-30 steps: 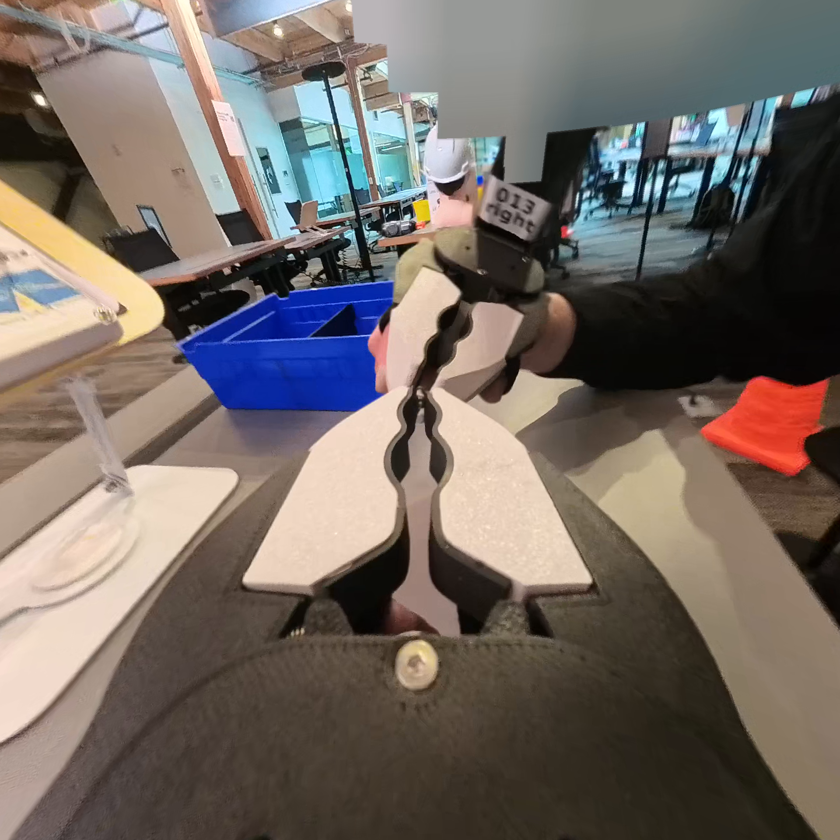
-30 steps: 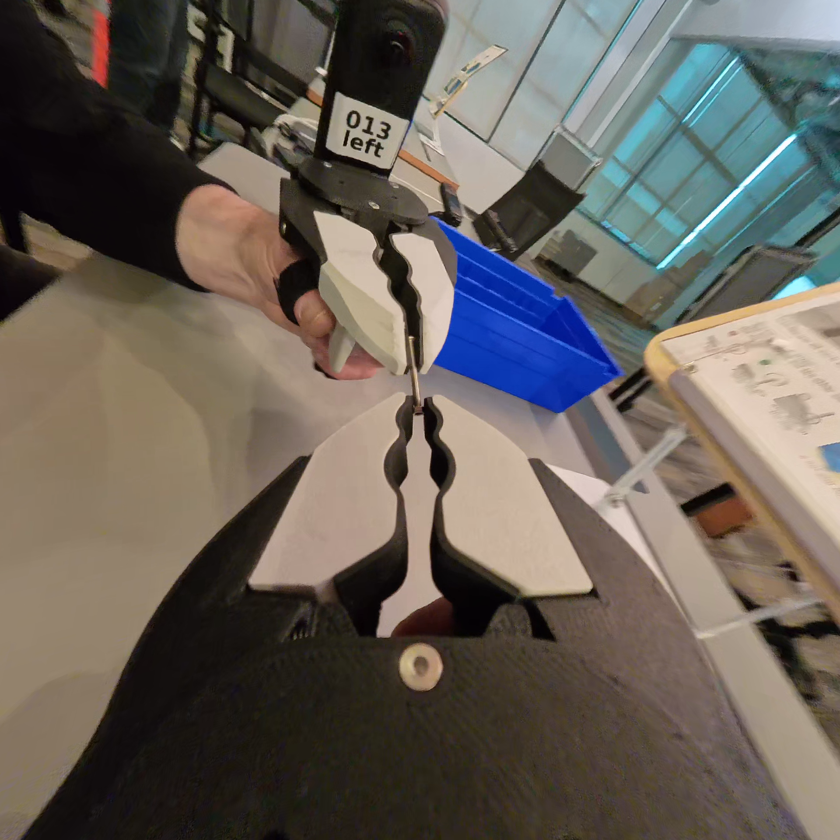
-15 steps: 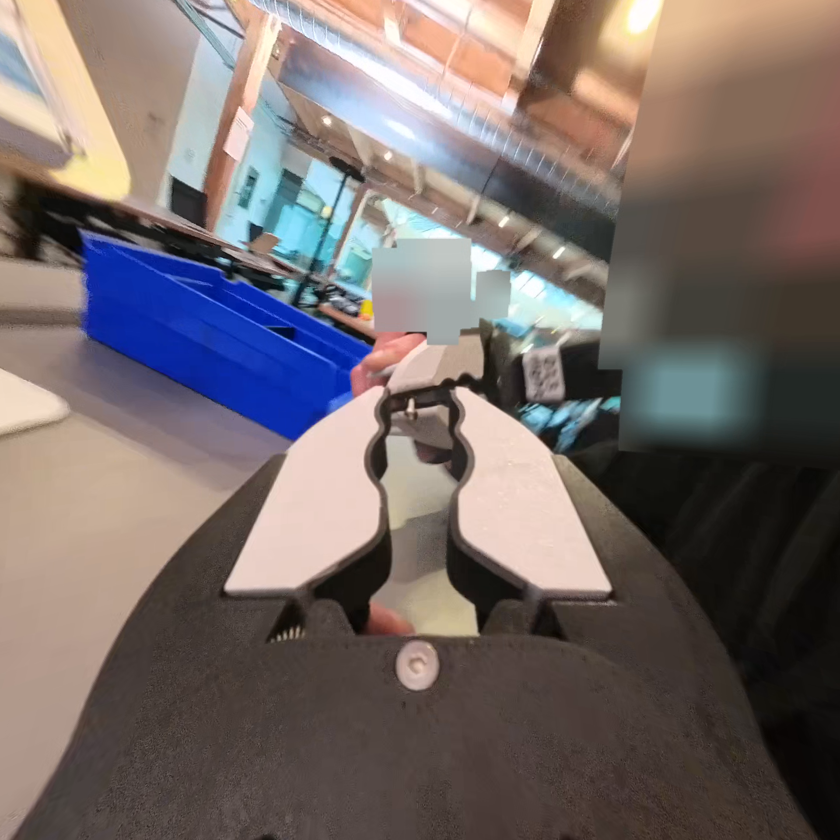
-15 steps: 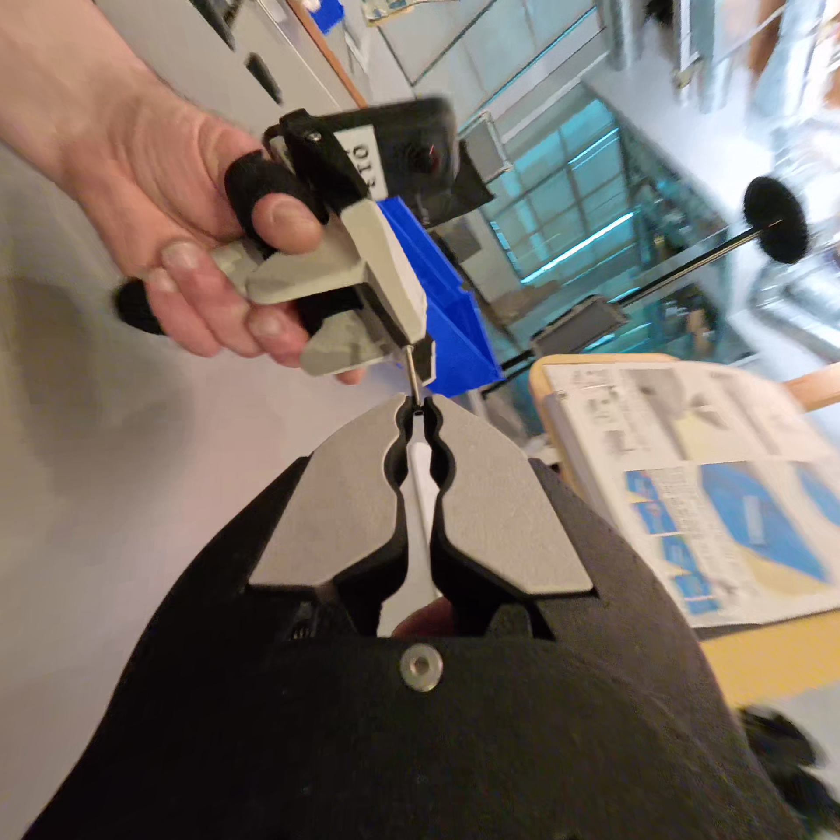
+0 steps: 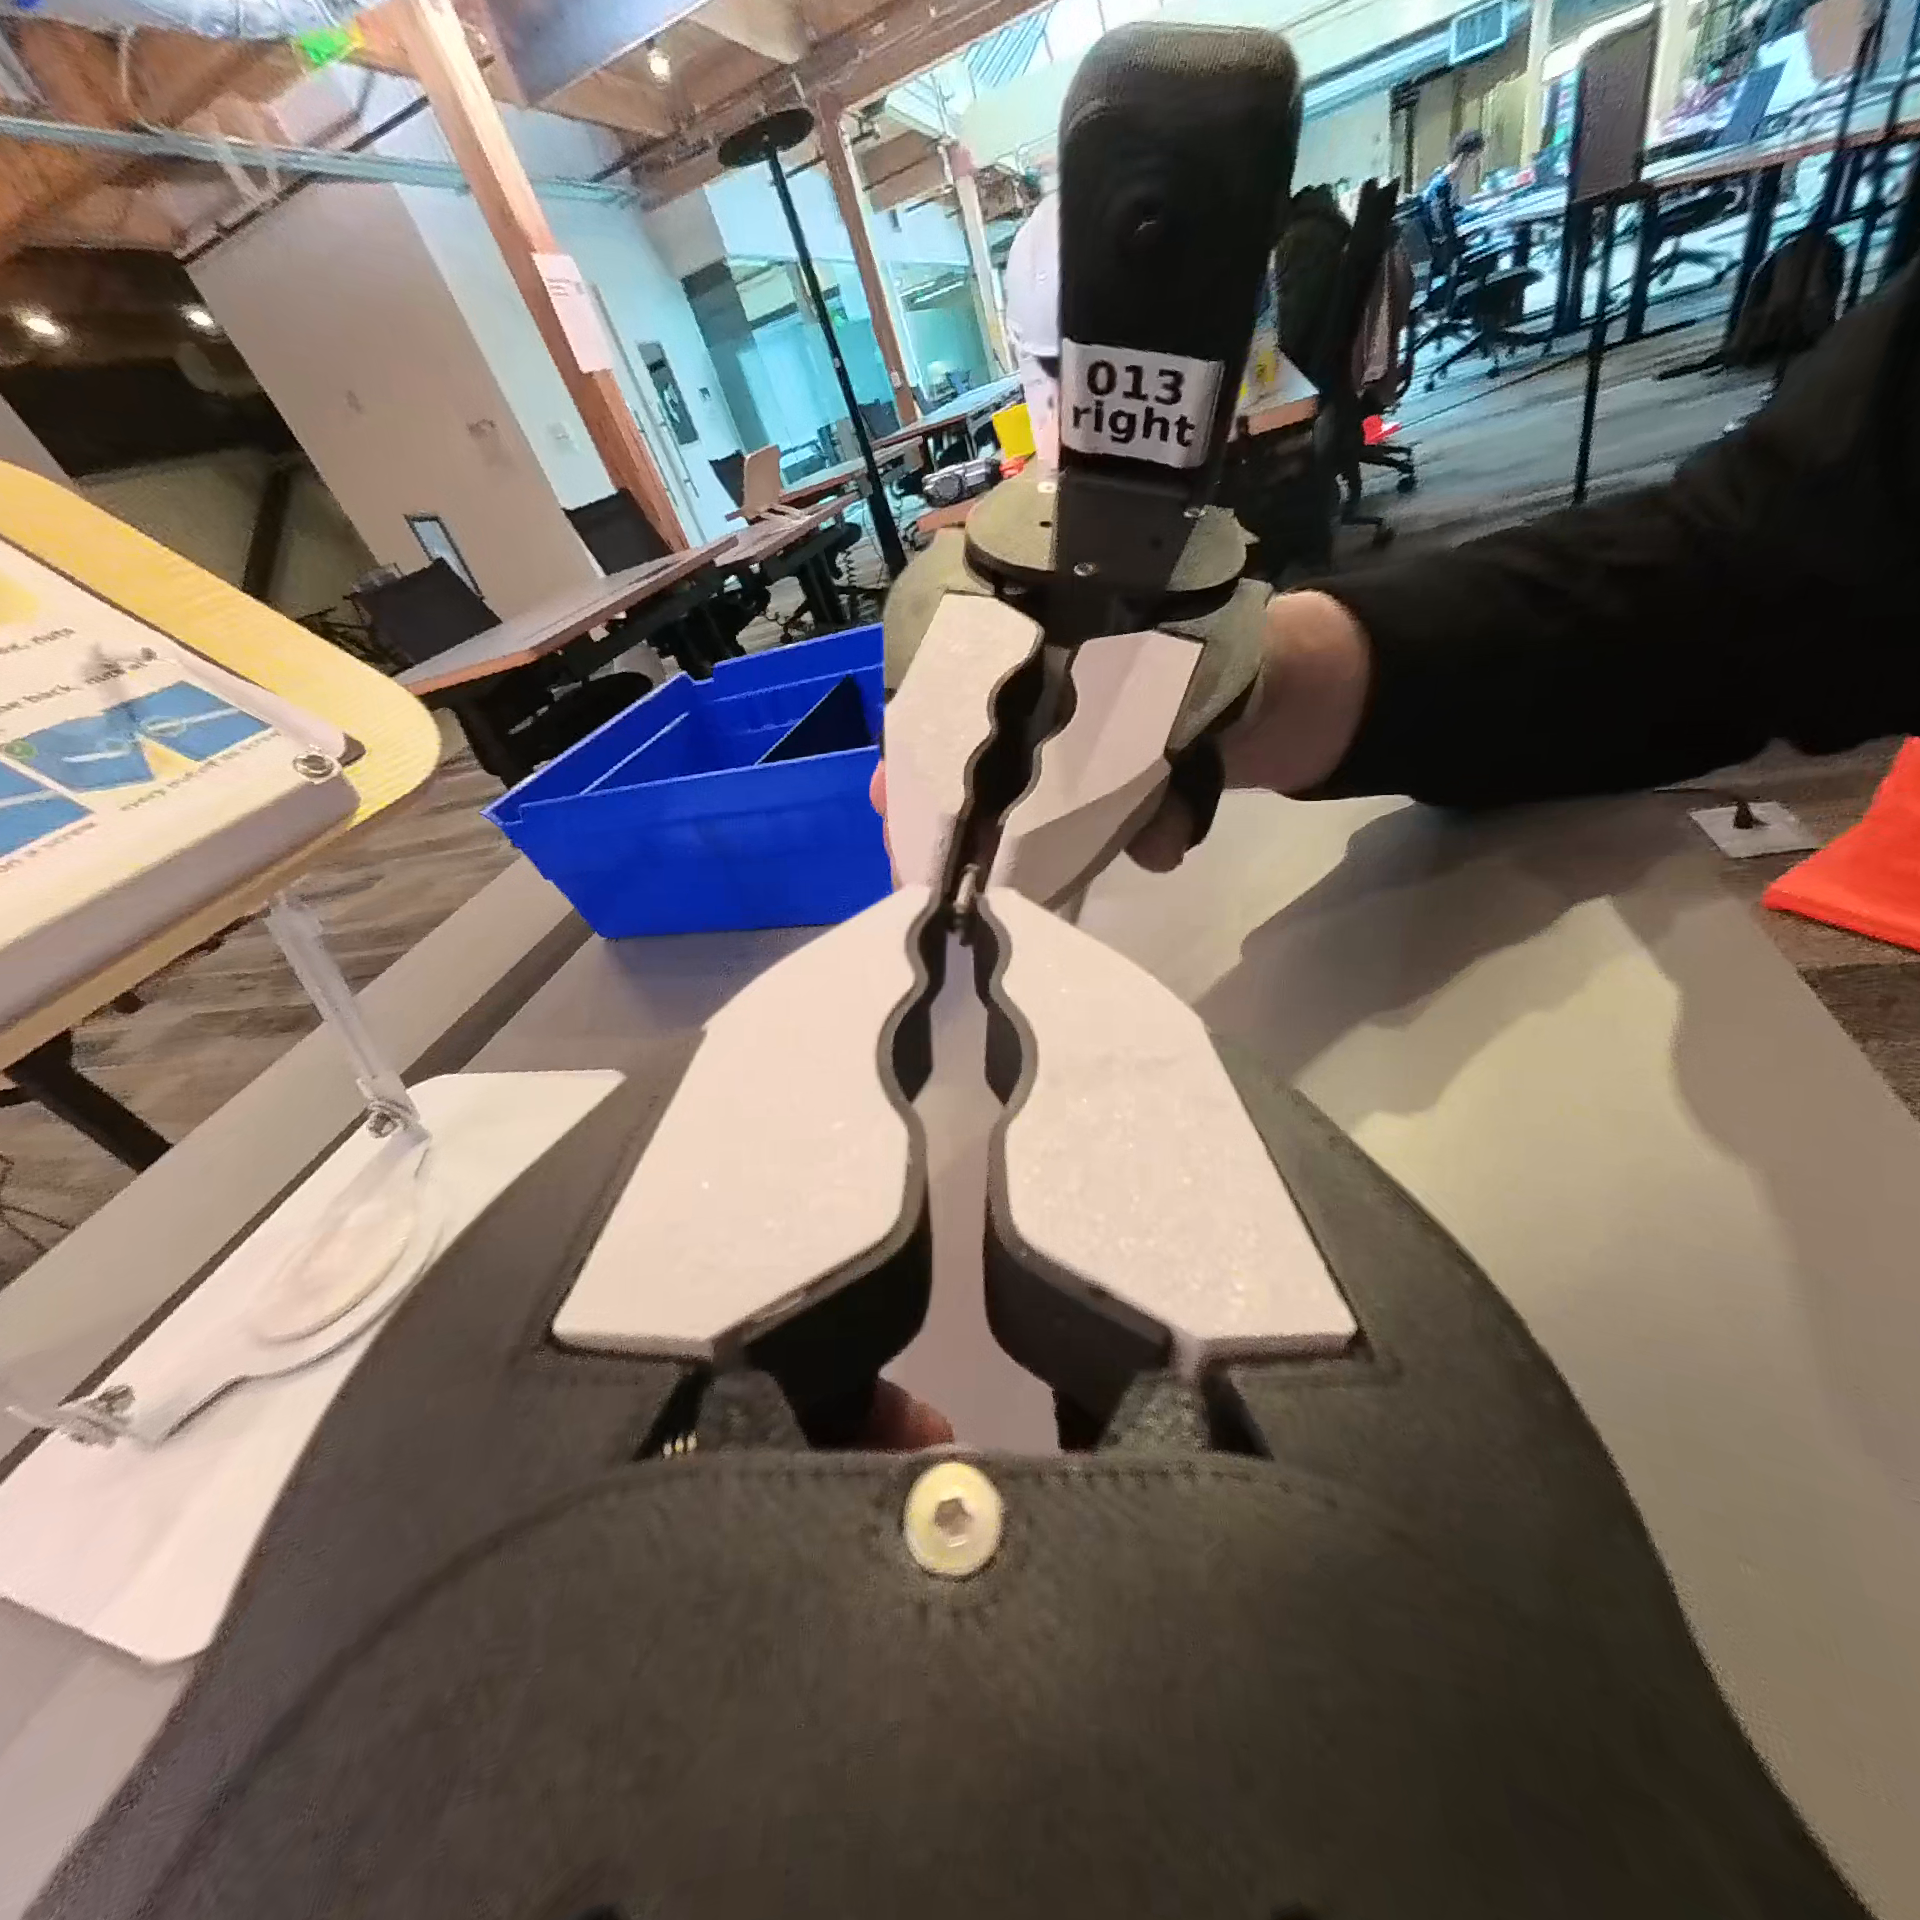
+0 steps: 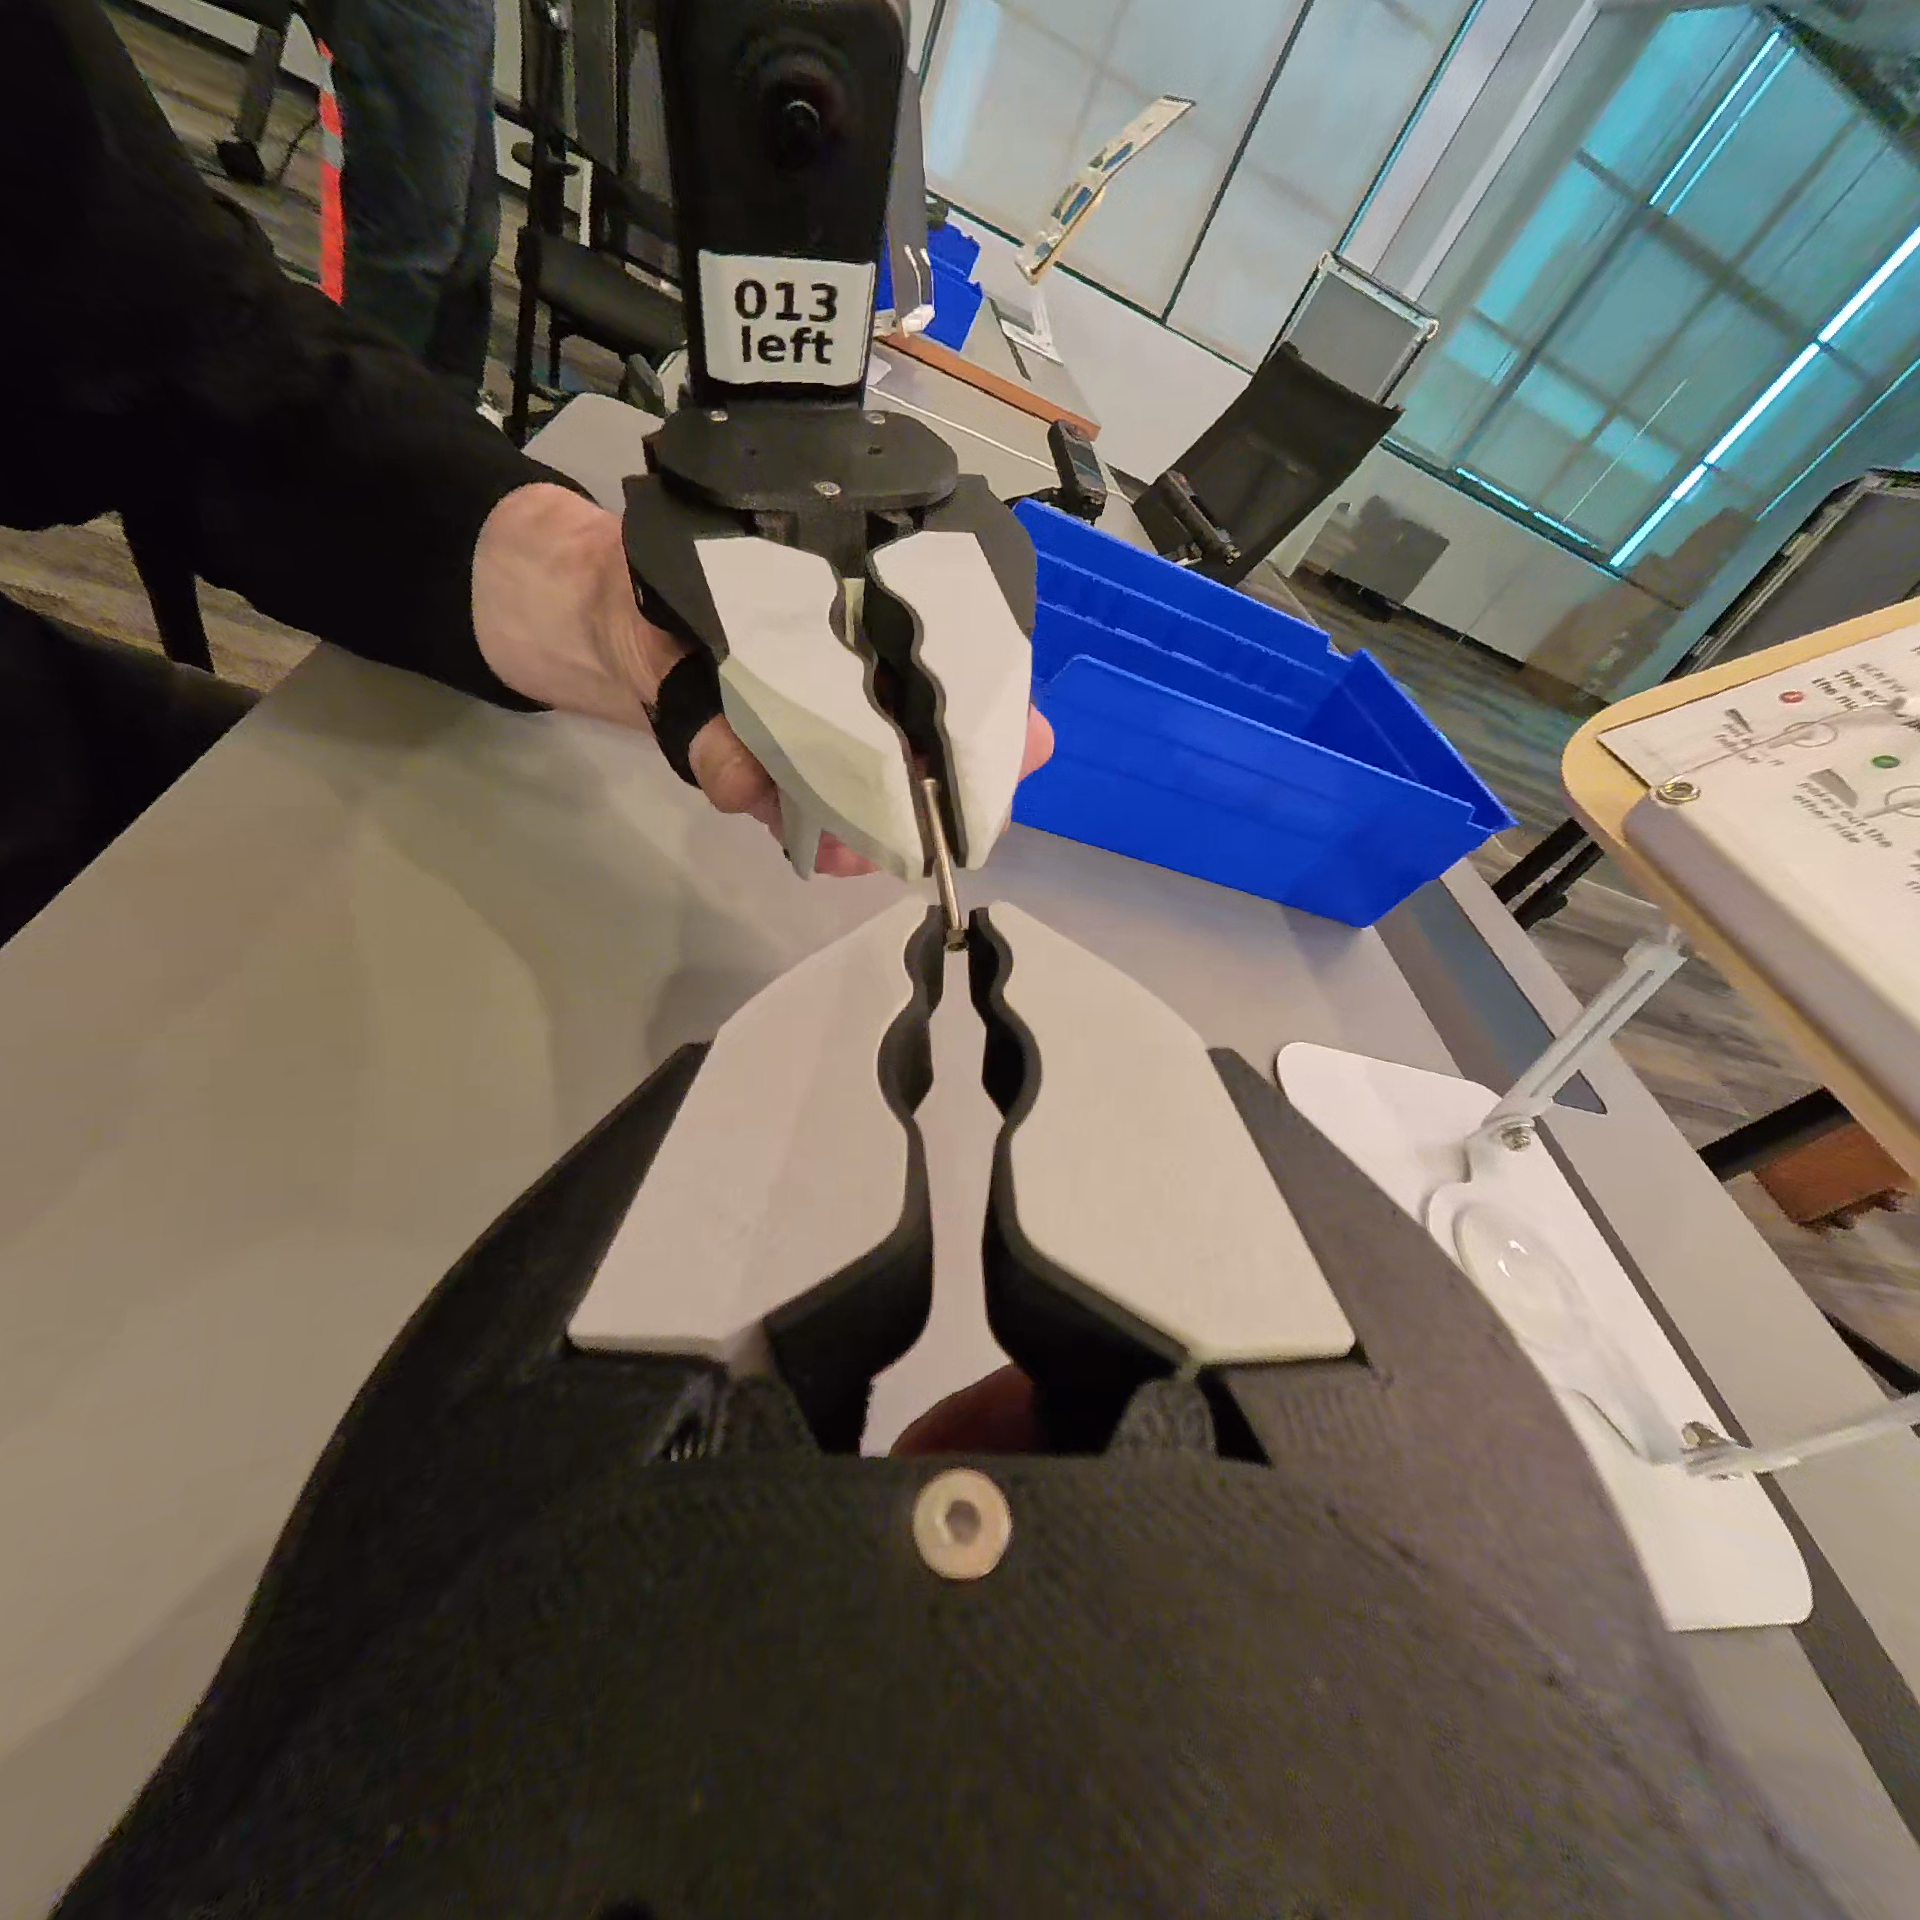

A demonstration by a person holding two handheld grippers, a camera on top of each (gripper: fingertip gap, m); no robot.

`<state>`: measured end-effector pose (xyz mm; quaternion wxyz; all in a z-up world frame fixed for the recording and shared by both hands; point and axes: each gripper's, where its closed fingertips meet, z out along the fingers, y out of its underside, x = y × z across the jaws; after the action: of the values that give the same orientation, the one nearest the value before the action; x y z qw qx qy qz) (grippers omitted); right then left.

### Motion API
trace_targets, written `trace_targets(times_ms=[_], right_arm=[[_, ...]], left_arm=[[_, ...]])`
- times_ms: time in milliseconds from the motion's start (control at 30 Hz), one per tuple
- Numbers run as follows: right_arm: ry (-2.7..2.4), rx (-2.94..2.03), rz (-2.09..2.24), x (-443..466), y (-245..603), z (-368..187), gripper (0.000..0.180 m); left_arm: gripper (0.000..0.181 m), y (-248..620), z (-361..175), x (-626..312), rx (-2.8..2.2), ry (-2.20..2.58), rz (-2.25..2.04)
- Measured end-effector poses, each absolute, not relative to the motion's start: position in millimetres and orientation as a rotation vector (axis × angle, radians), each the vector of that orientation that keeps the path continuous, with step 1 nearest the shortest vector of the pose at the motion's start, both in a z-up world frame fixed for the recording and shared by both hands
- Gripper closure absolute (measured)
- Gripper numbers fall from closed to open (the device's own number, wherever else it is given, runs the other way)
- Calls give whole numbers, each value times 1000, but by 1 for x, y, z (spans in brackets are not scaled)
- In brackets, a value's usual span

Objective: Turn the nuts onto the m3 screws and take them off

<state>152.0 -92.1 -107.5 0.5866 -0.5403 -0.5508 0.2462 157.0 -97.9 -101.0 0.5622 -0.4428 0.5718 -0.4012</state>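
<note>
Both grippers meet tip to tip over the grey table [image 6: 312, 935]; left gripper [image 6: 940, 831] pinches the thin silver m3 screw [image 6: 941, 847] by its upper end; right gripper [image 6: 956, 928] is clamped on the small nut [image 6: 954, 940] at the screw's lower end; blue plastic bin [image 6: 1247, 769] sits just behind.

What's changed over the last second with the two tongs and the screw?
Half a second ago both tongs were rolled over sideways; now they are upright again, tip to tip as a second ago. The left tongs remain shut on the thin silver metal screw, and the right tongs still pinch the small nut at its lower end. The blue plastic bin hasn't moved.
</note>
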Motion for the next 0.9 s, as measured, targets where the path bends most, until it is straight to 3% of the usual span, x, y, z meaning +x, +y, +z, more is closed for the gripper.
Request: trace_targets(times_ms=[200,367,433,567,700,900], right_arm=[[-1284,-1217,464,153,-89,-106,175],[-1368,-932,-233,158,-79,-93,175],[-1384,-868,-315,157,-84,-92,175],[-1296,-992,-172,176,-84,-78,175],[-1101,-1226,-248,261,-61,-43,175],[-939,-1779,-367,404,-16,-101,174]], left_arm=[[178,-96,-100,157,-1161,1277,-1137],[179,-87,-83,149,-1371,871,-1746],[178,-80,-85,143,-1404,743,-1856],[178,-77,-96,134,-1399,822,-1680],[178,-63,-96,123,-1309,988,-1316],[178,-49,-106,124,-1310,1032,-1178]])
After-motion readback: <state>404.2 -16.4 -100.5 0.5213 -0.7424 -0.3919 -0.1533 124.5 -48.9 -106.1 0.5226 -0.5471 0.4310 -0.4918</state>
